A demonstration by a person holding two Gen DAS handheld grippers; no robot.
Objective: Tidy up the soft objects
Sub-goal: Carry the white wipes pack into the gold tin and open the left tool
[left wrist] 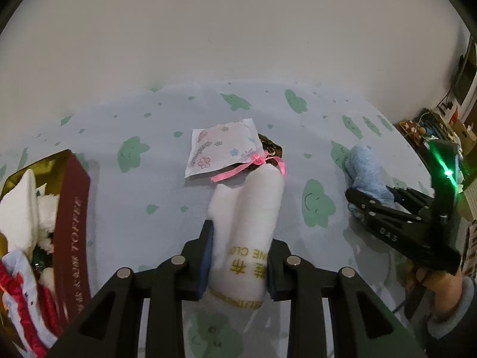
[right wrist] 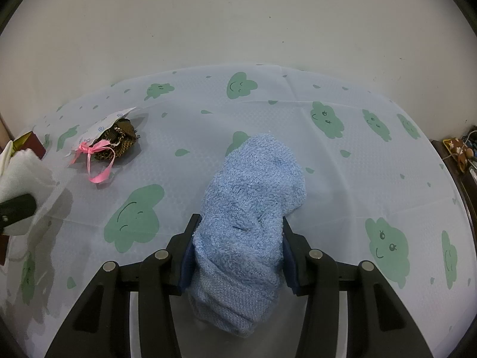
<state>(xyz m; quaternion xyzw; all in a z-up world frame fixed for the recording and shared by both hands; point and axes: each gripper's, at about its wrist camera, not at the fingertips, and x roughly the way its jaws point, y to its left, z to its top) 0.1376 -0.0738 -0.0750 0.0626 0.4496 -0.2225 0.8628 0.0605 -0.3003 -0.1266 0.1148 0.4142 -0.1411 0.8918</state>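
Observation:
My left gripper (left wrist: 238, 256) is shut on a white rolled cloth (left wrist: 247, 223) with gold lettering, held just above the table. The right wrist view catches that cloth (right wrist: 23, 176) at its left edge. My right gripper (right wrist: 235, 253) is shut on a bunched light-blue towel (right wrist: 253, 197), which rests on the tablecloth; in the left wrist view the towel (left wrist: 365, 170) and right gripper (left wrist: 372, 205) sit at the right. A white printed sachet (left wrist: 222, 149) lies in the middle beside a brown woven pouch (right wrist: 119, 143) tied with pink ribbon (right wrist: 95, 155).
A gold and dark-red tin box (left wrist: 73, 217) at the left holds white, red and patterned soft items. The table carries a pale cloth with green cloud prints (right wrist: 328, 119) and ends at a white wall. Cluttered furniture (left wrist: 429, 131) stands off the right edge.

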